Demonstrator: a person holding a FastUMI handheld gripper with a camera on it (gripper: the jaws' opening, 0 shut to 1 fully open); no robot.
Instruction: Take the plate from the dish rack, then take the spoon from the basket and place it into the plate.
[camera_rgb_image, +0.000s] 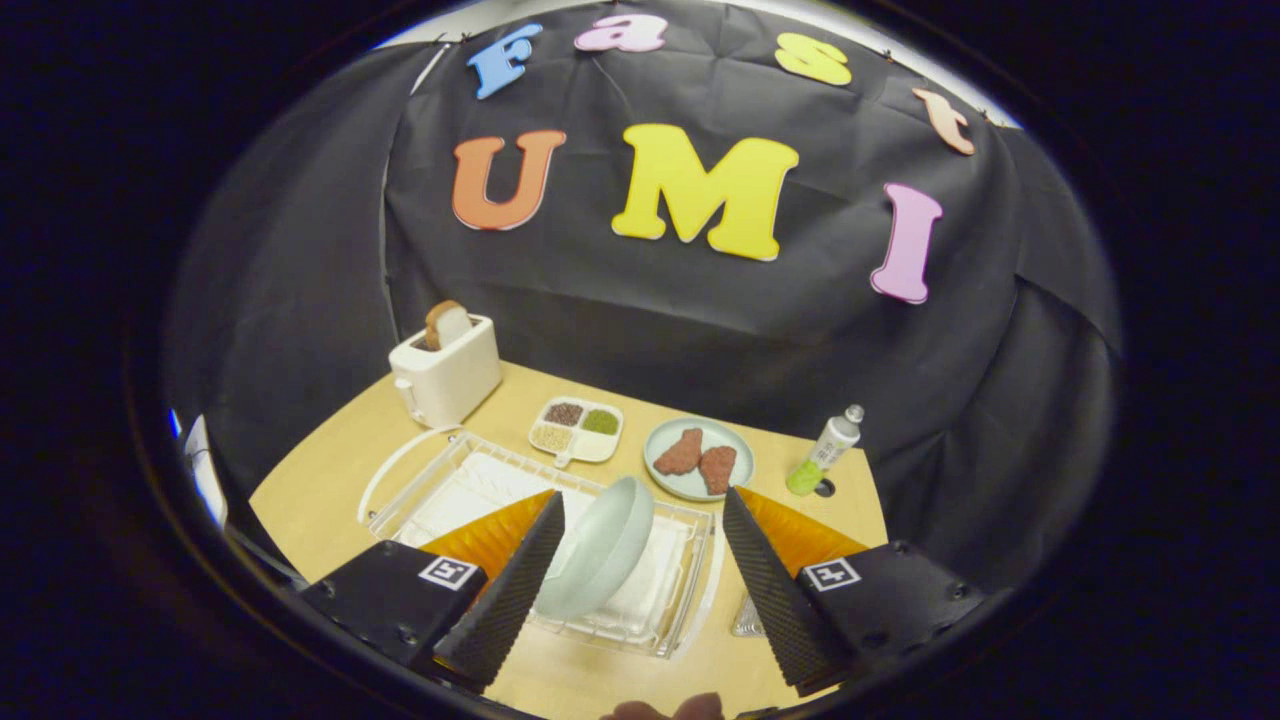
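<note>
A pale green plate (600, 548) stands on edge in the white wire dish rack (690, 590), tilted to the right. My gripper (640, 510) hovers open above the rack, its two black fingers spread wide. The plate's upper rim rises between the fingers, close to the left fingertip (545, 520); the right fingertip (740, 515) stands well apart from it. Neither finger presses on the plate. A corner of a metal mesh thing (748, 620), maybe the basket, peeks out beside the right finger; I see no spoon.
A white toaster (445, 375) with a bread slice stands at the table's back left. Beyond the rack lie a small divided dish (577, 430) of grains, a plate (697, 458) with two reddish pieces, and a small bottle (825, 450) at the right. A fingertip (665, 708) shows at the table's near edge.
</note>
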